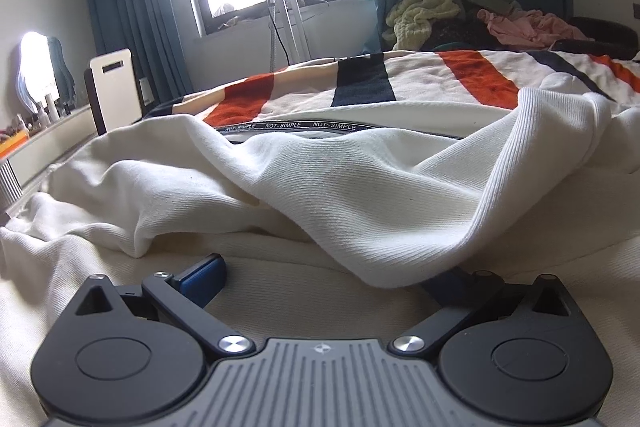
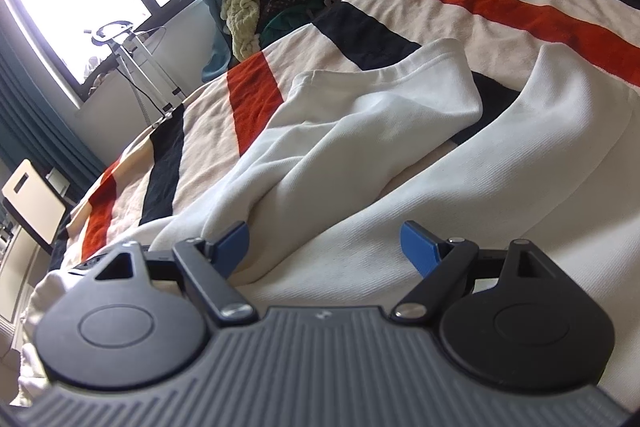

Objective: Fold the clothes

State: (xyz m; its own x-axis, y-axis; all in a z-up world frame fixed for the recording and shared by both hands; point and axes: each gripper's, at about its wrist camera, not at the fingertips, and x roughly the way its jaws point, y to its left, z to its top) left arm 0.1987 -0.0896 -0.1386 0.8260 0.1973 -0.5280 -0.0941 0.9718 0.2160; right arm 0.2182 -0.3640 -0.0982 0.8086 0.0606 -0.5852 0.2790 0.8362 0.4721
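We hold the left gripper [image 1: 320,279] low over the white sweatshirt [image 1: 320,179], fingers spread wide. One blue pad [image 1: 202,277] is bare; a ribbed fold of the sweatshirt drapes over the other finger, so we cannot tell whether that one touches cloth. Our right gripper [image 2: 326,247] also stands wide apart, grasping nothing, its blue pads [image 2: 418,247] just above the sweatshirt [image 2: 360,131]. The sweatshirt lies rumpled at the near edge of the striped blanket [image 2: 500,7] on the bed.
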